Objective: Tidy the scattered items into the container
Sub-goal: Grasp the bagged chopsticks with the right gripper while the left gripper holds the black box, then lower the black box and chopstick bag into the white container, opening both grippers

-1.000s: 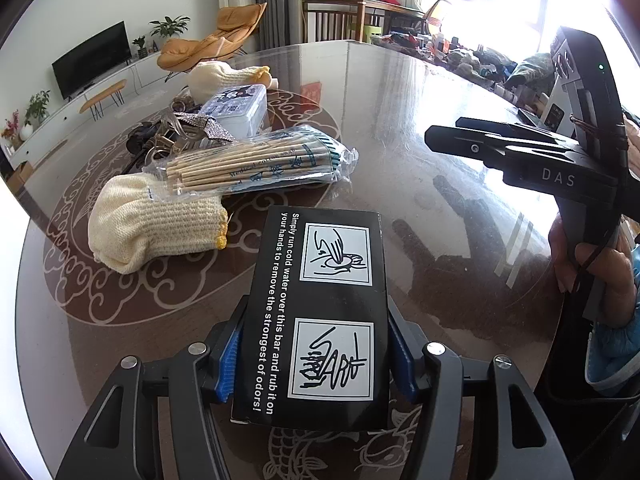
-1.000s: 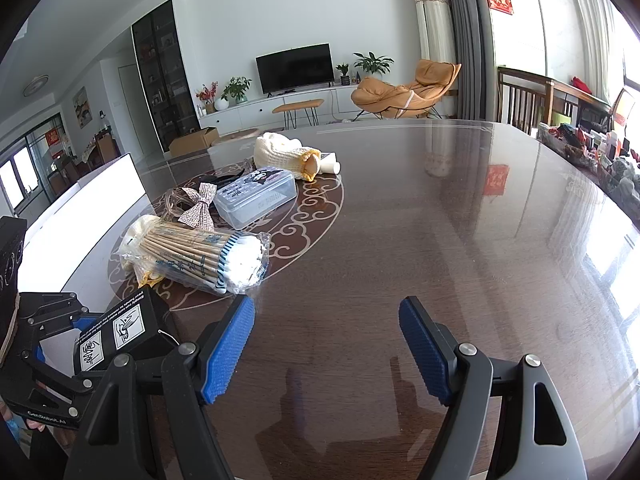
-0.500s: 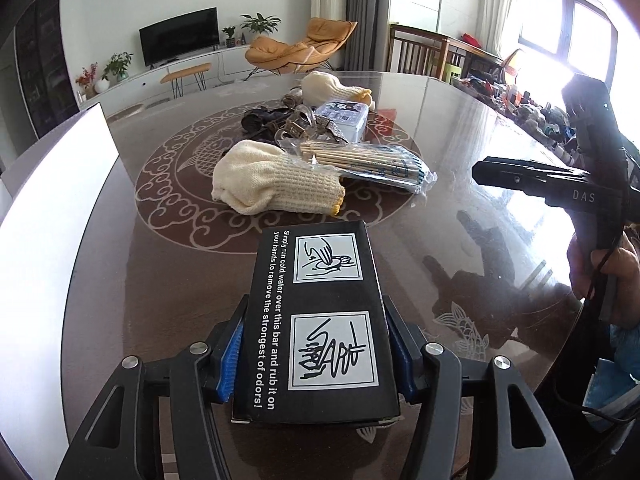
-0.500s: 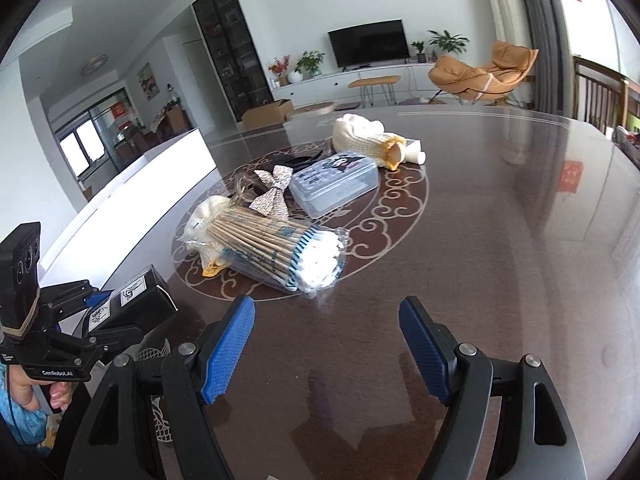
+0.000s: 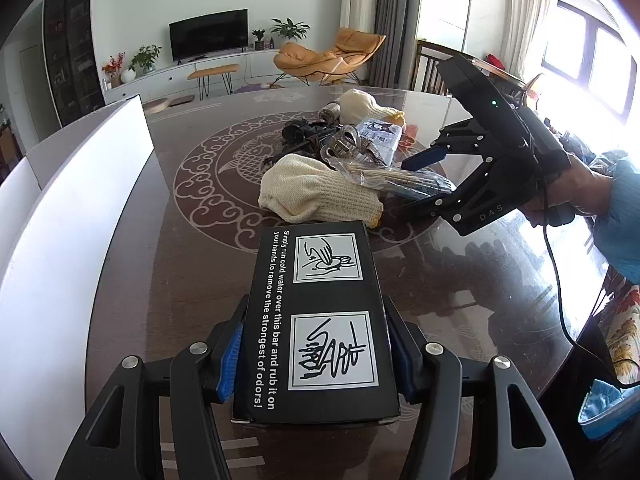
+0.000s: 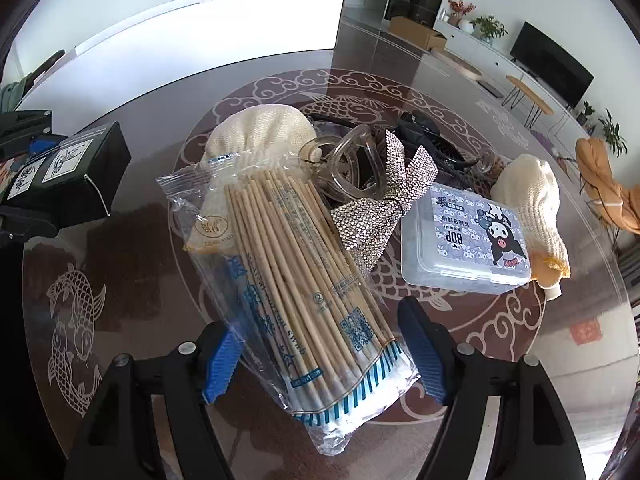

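Right wrist view: right claw (image 6: 322, 354), over bare worktop (image 6: 580, 368) a second ago, now straddles the bagged cotton swabs (image 6: 296, 276), jaws closing, pads not yet pressing; next pickup judged under way. Left wrist view: left claw (image 5: 316, 360) stays pinched on the black soap-bar box (image 5: 318, 320), now turned toward the white container (image 5: 76, 216) at left; drop-off still pending. Gloves (image 6: 260, 136), clear case (image 6: 464, 244), bow (image 6: 384, 200) remain scattered mid-worktop

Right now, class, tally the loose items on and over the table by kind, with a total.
Knit gloves: 2
Cotton swab bag: 1
Plastic box: 1
Rhinestone bow: 1
Black box, held: 1
Tangled hair clips: uncountable
Total: at least 6
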The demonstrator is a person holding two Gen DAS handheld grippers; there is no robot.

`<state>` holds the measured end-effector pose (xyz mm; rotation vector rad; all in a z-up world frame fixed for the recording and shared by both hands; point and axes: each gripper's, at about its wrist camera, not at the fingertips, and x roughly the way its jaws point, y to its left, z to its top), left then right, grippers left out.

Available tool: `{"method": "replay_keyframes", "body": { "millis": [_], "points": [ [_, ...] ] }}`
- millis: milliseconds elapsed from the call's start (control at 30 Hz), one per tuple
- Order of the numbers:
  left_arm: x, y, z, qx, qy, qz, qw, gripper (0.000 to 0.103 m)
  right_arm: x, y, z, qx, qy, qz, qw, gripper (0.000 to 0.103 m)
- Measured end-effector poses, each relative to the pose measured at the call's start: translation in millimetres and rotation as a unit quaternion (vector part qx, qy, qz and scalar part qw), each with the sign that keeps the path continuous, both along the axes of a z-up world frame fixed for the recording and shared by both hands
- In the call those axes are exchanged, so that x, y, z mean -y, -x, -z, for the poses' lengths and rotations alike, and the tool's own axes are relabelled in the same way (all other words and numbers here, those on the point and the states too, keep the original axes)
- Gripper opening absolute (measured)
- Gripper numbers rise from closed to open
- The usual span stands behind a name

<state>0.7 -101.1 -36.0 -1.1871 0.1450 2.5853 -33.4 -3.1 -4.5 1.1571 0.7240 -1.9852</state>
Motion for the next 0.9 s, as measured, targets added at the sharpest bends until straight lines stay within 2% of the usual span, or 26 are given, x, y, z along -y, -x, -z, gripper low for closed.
{"method": "replay_keyframes", "body": {
  "millis": [67,200,333,400,500,633,733,833,900],
  "points": [
    [0,0,-1,-0.005,0.011,-0.002,0.9999,0.058,0,-3,-6,-0.001,0.005,0.009,1.0,0.043],
    [1,0,-4,-0.012,0.022,-0.011,0.9996,0.058,-15,-25,-20,-0.002,0.027,0.031,0.999,0.04],
    [0,0,-8,-0.022,0.032,-0.02,0.999,0.058,-45,-51,-47,-0.01,0.076,0.079,0.994,0.04],
    [-3,-1,-10,-0.029,0.043,-0.023,0.9984,0.058,-63,-62,-55,0.003,0.112,0.112,0.987,0.039],
    [-8,-3,-13,-0.039,0.055,-0.022,0.9975,0.058,-80,-81,-53,0.028,0.151,0.153,0.976,0.04],
    [-7,-9,-20,-0.05,0.051,-0.021,0.9972,0.058,-89,-105,-58,0.055,0.197,0.185,0.961,0.038],
    [2,-17,-33,-0.061,0.033,-0.029,0.9971,0.058,-68,-113,-74,0.057,0.223,0.176,0.957,0.038],
    [18,-25,-49,-0.072,0.014,-0.042,0.9964,0.058,-28,-109,-90,0.051,0.242,0.151,0.957,0.038],
    [39,-29,-62,-0.071,-0.012,-0.051,0.9961,0.058,1,-104,-102,0.055,0.26,0.134,0.955,0.038]
  ]
}}
